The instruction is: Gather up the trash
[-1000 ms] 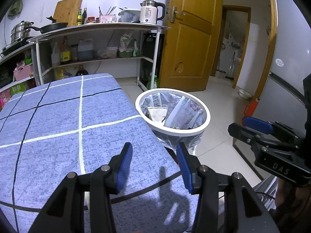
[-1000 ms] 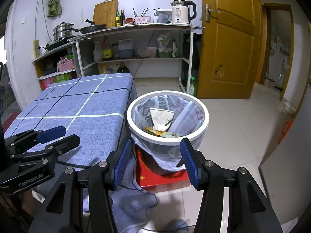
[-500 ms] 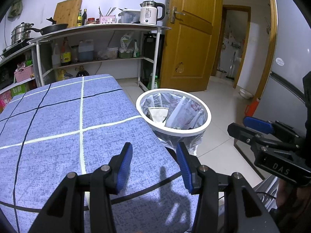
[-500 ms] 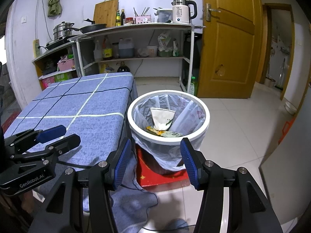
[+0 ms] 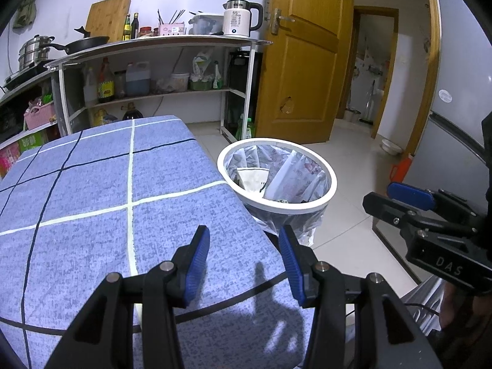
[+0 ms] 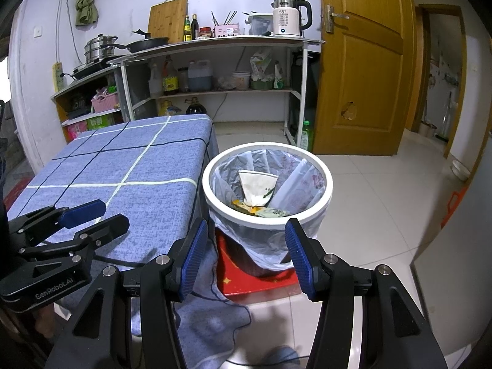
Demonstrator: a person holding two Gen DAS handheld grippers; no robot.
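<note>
Bench [image 5: 92, 184]: your blue cloth top shows no trash.
Left gripper [image 5: 243, 258]: fingers wide apart, holding nothing, above the bench edge.
Bin [image 6: 267, 218]: beside the bench; holds the paper trash [image 6: 256, 184].
Right gripper [image 6: 246, 252]: fingers spread, empty, facing the bin.

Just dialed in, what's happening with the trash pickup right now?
Both grippers are open and carrying nothing. The left gripper hovers over the blue tablecloth, where no trash shows. The right gripper is held in front of the white trash bin beside the table. The bin's liner already holds a paper piece and some wrappers.
</note>
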